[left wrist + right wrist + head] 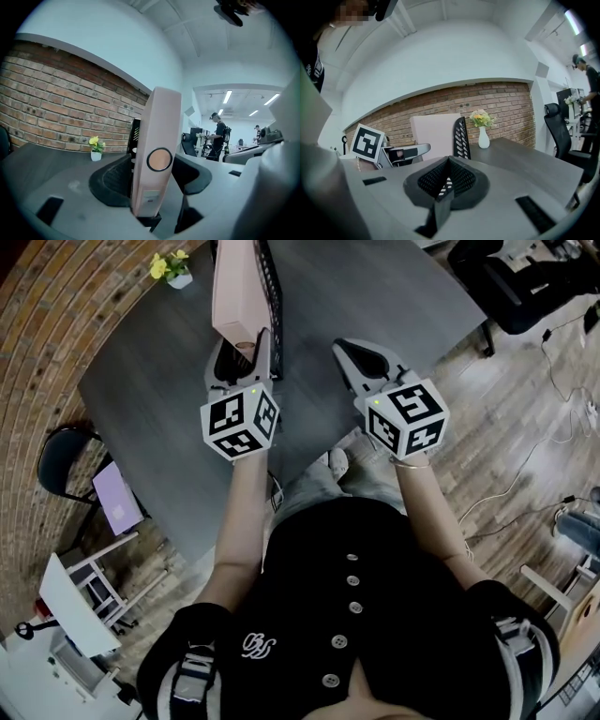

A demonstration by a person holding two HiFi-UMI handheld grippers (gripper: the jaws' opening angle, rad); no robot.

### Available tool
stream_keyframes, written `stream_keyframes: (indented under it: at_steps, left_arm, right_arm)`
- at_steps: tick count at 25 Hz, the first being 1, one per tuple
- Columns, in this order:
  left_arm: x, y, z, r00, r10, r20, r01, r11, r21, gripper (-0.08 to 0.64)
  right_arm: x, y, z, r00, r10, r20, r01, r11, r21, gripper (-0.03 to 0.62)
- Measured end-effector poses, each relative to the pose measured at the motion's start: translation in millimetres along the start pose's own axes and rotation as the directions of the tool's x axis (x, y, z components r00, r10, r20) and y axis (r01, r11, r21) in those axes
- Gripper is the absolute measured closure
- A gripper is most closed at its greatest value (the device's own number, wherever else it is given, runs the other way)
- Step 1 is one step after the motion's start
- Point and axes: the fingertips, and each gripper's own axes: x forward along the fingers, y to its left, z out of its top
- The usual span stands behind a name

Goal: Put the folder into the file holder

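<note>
Two grippers: both are over the grey counter (pixel 394 296), mid-frame in the head view, marker cubes toward the person.
Folder: the pink folder (pixel 234 287) stands upright on the counter at the top centre of the head view, spine toward the left gripper.
File holder: the black mesh file holder (pixel 271 296) is right alongside the folder, on its right-of-frame side in the head view. Cannot tell whether the folder's base sits inside it.
Left gripper: the left gripper (pixel 244 354) has its jaws spread wide, one on each side of the folder's spine. In the left gripper view the spine fills the middle of the gap, and its round finger hole (pixel 160 159) faces the camera. The pads do not visibly press on the folder.
Right gripper: the right gripper (pixel 349 352) is right of the folder in frame and apart from it, jaws brought together with nothing between them.
Flower pot: the small white flower pot (pixel 171 268) with yellow blooms is at the upper left of the head view, well apart from the folder.
Background: a brick wall (pixel 56 108) runs behind the counter in the left gripper view. A standing person (pixel 219 136) is far off at the right of that frame.
</note>
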Motion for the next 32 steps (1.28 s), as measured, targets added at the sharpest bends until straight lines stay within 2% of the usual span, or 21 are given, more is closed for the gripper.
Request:
stream_keyframes:
  at_steps: [5, 9, 14, 19, 23, 27, 29, 32]
  left_arm:
    - [-22, -5, 22, 0.999, -0.002, 0.04, 0.002, 1.0, 0.0, 0.314]
    - [-33, -23, 28, 0.998, -0.036, 0.054, 0.035, 0.999, 0.017, 0.314]
    - [-52, -29, 44, 0.993, -0.019, 0.113, 0.017, 1.0, 0.013, 0.314]
    - [-59, -53, 57, 0.989, -0.086, 0.119, 0.081, 0.996, 0.046, 0.318]
    - [-54, -72, 58, 0.98, -0.171, 0.102, 0.164, 0.984, 0.07, 0.446]
    - [-47, -84, 58, 0.964, -0.245, 0.101, 0.239, 0.969, 0.065, 0.481]
    - [-43, -87, 57, 0.961, -0.26, 0.092, 0.253, 0.964, 0.078, 0.518]
    - [-37, -88, 53, 0.961, -0.269, 0.067, 0.262, 0.961, 0.091, 0.533]
  right_arm:
    - [-7, 5, 15, 0.999, 0.004, 0.036, -0.003, 1.0, -0.021, 0.588]
    - [-14, 7, 31, 0.996, -0.004, 0.086, 0.006, 1.0, -0.028, 0.588]
    - [-23, 11, 48, 0.991, -0.006, 0.135, 0.012, 0.999, -0.044, 0.588]
    - [-32, 11, 59, 0.985, 0.002, 0.171, 0.008, 0.998, -0.055, 0.588]
    - [-38, 11, 69, 0.974, 0.0, 0.228, 0.012, 0.999, -0.053, 0.588]
    - [-40, 12, 70, 0.973, 0.013, 0.231, 0.0, 0.998, -0.059, 0.588]
    - [-42, 12, 69, 0.972, 0.021, 0.232, -0.007, 0.998, -0.059, 0.588]
    - [-43, 10, 66, 0.97, 0.032, 0.24, -0.021, 0.999, -0.048, 0.588]
